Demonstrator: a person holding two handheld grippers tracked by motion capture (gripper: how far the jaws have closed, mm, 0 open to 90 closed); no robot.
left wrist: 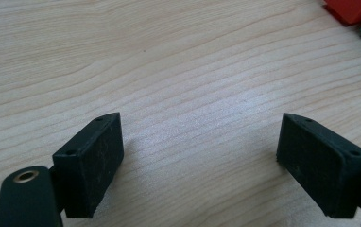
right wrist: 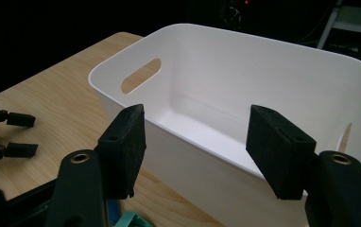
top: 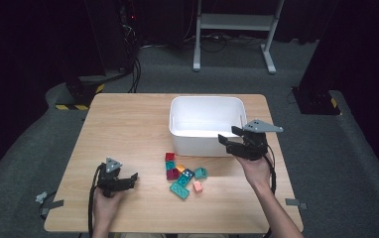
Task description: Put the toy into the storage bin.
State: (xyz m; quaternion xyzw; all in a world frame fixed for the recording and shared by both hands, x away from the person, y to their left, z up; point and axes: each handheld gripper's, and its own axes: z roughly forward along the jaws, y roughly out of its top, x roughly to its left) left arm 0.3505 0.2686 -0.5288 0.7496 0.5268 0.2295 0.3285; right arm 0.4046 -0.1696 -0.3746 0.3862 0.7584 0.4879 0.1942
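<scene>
Blocks, a bright little cluster, sit near the table's front centre; at their 9 o'clock the left tongs gape wide over bare wood, gripping nothing; at 1 o'clock the right tongs hang open beside the white bin.

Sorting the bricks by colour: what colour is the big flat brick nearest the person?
Teal green brick, clearest in the high view.

One white bin on one wooden table. About eight toy blocks in a cluster: red, teal, orange, maroon, pink. Two grippers, left and right.
</scene>
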